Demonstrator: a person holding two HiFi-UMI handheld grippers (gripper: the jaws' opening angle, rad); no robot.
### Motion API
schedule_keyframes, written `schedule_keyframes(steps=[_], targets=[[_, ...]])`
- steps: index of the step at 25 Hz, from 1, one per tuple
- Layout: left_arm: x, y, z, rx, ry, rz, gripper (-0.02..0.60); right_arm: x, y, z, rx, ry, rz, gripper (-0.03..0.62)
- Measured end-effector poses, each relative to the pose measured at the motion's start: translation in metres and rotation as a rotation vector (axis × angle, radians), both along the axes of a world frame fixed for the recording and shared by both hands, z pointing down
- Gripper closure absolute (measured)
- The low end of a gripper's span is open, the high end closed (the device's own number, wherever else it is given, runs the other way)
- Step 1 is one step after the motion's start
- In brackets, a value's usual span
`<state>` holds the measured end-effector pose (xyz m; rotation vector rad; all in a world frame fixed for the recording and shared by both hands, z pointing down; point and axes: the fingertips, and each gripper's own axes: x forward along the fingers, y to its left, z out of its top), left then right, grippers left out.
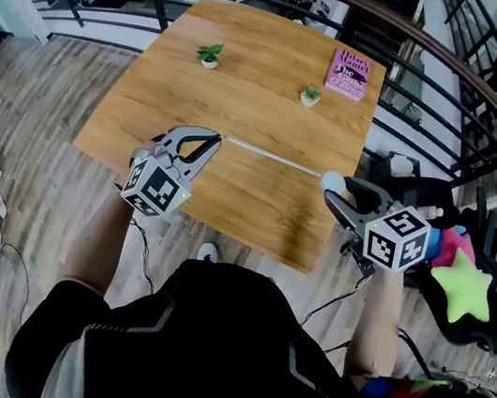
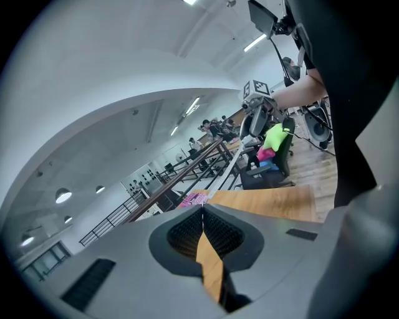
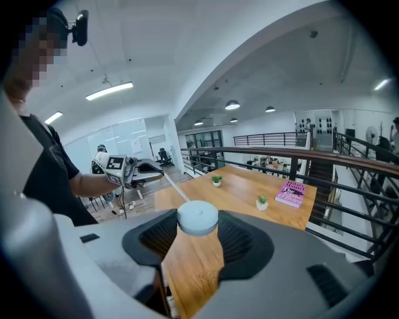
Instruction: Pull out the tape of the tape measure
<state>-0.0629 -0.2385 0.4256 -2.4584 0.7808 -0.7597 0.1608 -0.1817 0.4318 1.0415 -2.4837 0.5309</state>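
My left hand-held gripper (image 2: 201, 215) has its jaws pressed together, and they pinch the free end of the tape (image 1: 270, 155) at their tips. My right hand-held gripper (image 3: 198, 229) has its jaws spread wide and clamped on the tape measure (image 3: 197, 218), a round pale case that sits between the ribbed pads with its flat face turned up. Both hand-held grippers point a little downward and face each other across the near part of the worktop (image 1: 275, 103), the left one near its left edge and the right one at its right edge. The tape is drawn out of the case and runs as a thin pale line straight from one hand-held gripper to the other, just above the wood.

Farther back on the worktop stand two small potted plants, one (image 1: 209, 54) toward the left and one (image 1: 310, 96) toward the right, well apart. A pink book (image 1: 349, 73) lies flat near the far right corner, beyond the right-hand plant. A dark railing (image 1: 428, 44) curves round behind the worktop. To my right, off the worktop, a green star-shaped cushion (image 1: 467, 284) lies on a dark chair.
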Motion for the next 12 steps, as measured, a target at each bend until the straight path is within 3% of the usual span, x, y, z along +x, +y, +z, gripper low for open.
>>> schedule_keyframes(steps=[12], targets=[[-0.022, -0.012, 0.002, -0.022, 0.009, -0.05, 0.551, 0.021, -0.002, 0.004, -0.011, -0.01, 0.038, 0.379]])
